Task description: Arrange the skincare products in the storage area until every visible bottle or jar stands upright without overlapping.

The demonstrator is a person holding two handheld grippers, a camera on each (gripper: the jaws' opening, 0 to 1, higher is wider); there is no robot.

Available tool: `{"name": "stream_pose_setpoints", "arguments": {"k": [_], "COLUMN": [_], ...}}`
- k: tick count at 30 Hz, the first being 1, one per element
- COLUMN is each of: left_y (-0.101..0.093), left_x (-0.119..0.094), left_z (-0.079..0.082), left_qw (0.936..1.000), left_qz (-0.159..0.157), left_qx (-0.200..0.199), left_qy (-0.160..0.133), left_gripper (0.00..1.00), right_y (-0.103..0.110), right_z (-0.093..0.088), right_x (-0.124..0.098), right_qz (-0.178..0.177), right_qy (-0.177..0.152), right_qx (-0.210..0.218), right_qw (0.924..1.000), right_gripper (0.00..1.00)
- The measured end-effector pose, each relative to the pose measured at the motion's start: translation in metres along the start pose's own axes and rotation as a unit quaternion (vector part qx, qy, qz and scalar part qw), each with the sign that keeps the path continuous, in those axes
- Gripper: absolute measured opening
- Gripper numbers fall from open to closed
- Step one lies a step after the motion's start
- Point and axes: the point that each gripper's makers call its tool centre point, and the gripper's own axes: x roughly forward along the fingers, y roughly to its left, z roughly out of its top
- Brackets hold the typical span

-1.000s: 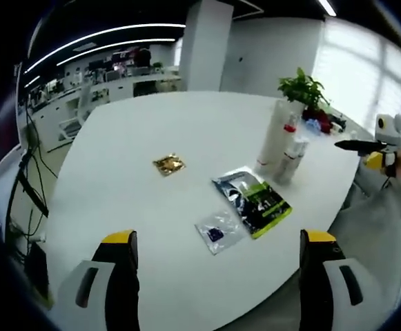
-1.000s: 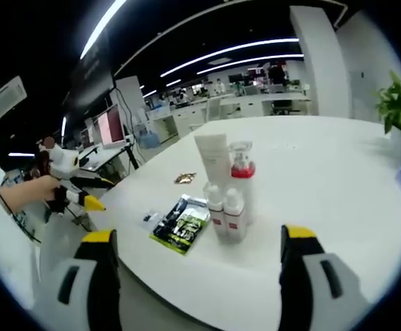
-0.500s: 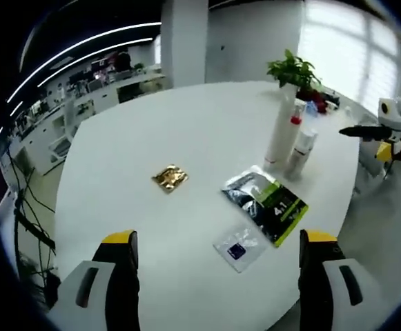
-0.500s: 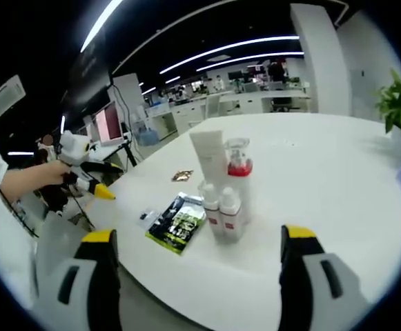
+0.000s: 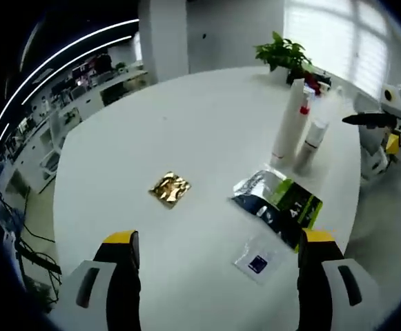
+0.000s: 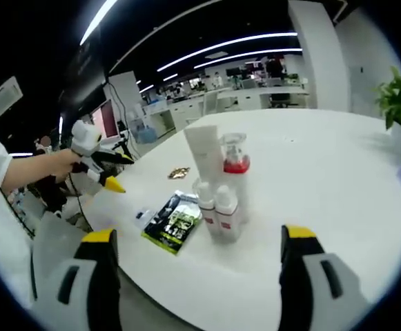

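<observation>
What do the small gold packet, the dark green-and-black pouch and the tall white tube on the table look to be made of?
Gold packet: probably metallic foil, crinkled and glinting. Dark pouch: likely glossy plastic or foil laminate, with a silvery sheen at one end and a printed green panel. Tall white tube: seemingly matte opaque plastic, smooth and evenly white, standing upright among the bottles. The look alone cannot confirm these materials.

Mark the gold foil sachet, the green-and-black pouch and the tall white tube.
gold foil sachet (image 5: 169, 189), left gripper view, its centre
green-and-black pouch (image 5: 285, 206), left gripper view, printed face
tall white tube (image 6: 203, 150), right gripper view, mid body
</observation>
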Motion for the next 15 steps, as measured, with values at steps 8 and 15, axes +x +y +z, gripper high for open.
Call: {"name": "stream_pose_setpoints", "arguments": {"k": [8, 15], "left_y": [0.015, 0.031], "left_x": [0.02, 0.038], "left_z": [0.011, 0.013], "left_qw": [0.9992, 0.9975], "left_qz": [-0.003, -0.003], "left_qx": [0.034, 0.057], "left_qy": [0.019, 0.042], "left_gripper": [0.92, 0.92], "right_y": [0.002, -0.001], "right_z": [-0.002, -0.002], "right_x": [0.003, 0.004], "right_qz": [0.004, 0.002], "right_qy": [0.007, 0.007], "right_qx": [-0.002, 0.003], "right_qw": [1.0, 1.0], "right_gripper": [0.98, 0.98]}}
